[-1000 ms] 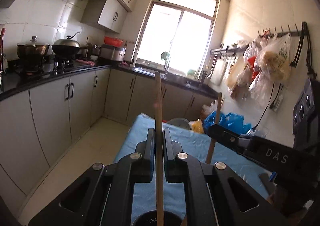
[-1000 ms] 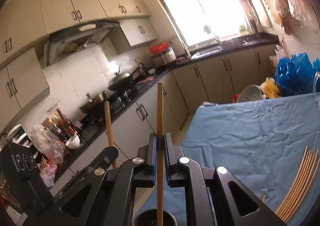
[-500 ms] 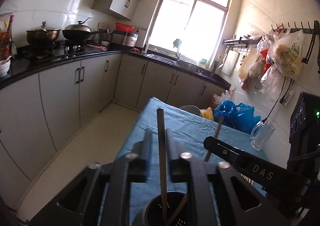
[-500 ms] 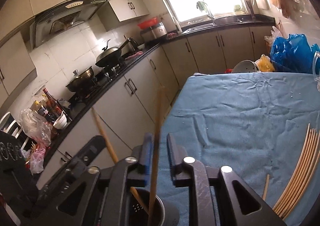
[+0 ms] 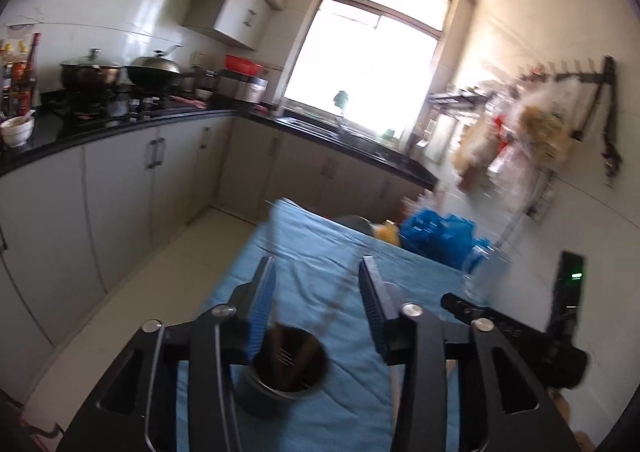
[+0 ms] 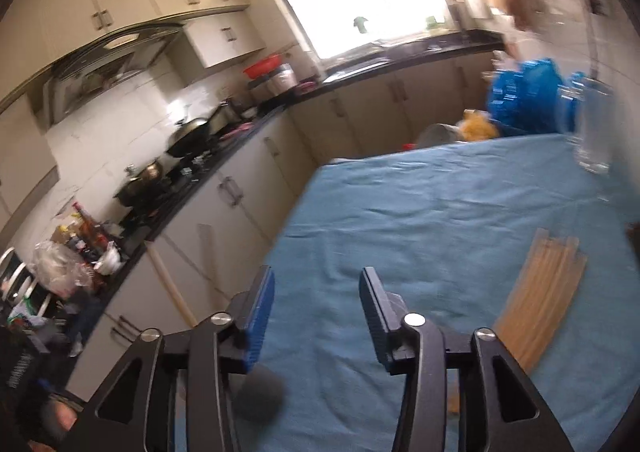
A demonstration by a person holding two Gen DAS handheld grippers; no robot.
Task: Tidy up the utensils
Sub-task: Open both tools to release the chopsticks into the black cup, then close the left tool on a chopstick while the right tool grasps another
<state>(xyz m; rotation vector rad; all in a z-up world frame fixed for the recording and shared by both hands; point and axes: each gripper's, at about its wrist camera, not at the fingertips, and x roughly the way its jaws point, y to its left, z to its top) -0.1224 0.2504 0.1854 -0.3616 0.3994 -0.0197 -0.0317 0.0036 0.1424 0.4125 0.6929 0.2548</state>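
Note:
A dark round utensil holder [image 5: 282, 372] stands on the blue tablecloth [image 5: 320, 252] just below my left gripper [image 5: 316, 300]. Two wooden chopsticks [image 5: 338, 300] stand in it, blurred. My left gripper is open and empty above the holder. My right gripper [image 6: 316, 304] is open and empty; the holder's rim [image 6: 258, 392] shows blurred at its lower left, with two chopsticks [image 6: 172, 288] leaning left. A bundle of several wooden chopsticks [image 6: 540, 288] lies on the cloth at the right.
A clear glass jar [image 5: 480, 276] and blue plastic bags [image 5: 436, 232] stand at the table's far right. Kitchen cabinets and a black counter [image 5: 120, 124] with pots run along the left. The other gripper's body [image 5: 520, 332] is at the right.
Both grippers opened and let go of their chopsticks, which dropped into the holder. Both views have tilted and the right gripper has swung to the right.

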